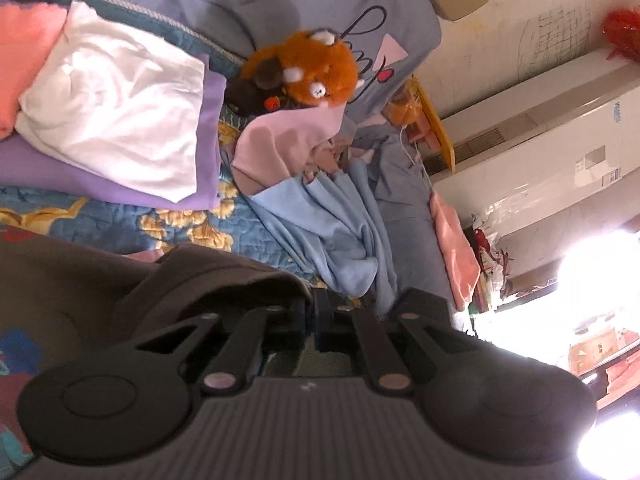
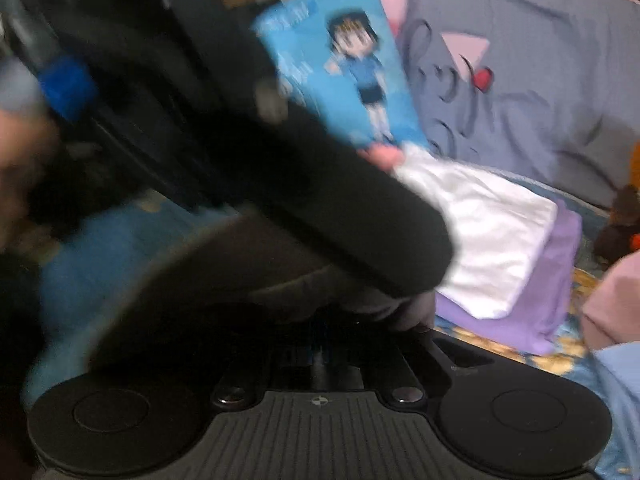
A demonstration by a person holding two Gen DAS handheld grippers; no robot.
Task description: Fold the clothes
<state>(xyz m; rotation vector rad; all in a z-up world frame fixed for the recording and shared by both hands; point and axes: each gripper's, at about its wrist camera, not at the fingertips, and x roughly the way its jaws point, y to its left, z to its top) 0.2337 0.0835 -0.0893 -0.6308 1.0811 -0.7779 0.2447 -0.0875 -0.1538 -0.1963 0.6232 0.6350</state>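
Note:
A dark brown garment point(image 1: 100, 280) lies on the flowered bedspread point(image 1: 120, 216). My left gripper point(image 1: 312, 312) is shut on its edge, the cloth running in between the fingers. In the blurred right wrist view the same brown garment point(image 2: 260, 272) bunches over my right gripper point(image 2: 320, 344), whose fingers stand close together in the fold. The black body of the left gripper point(image 2: 280, 168) crosses that view, with a hand at its far left. A folded white garment point(image 1: 112, 100) rests on a folded purple one point(image 1: 100, 184).
A loose pile of pink cloth point(image 1: 288, 140) and light blue cloth point(image 1: 328, 224) lies beside an orange plush toy point(image 1: 316, 68). A grey-blue pillow point(image 2: 520, 80) and a blue cartoon cushion point(image 2: 340, 60) stand behind. A white floor air conditioner point(image 1: 540, 140) stands beyond the bed.

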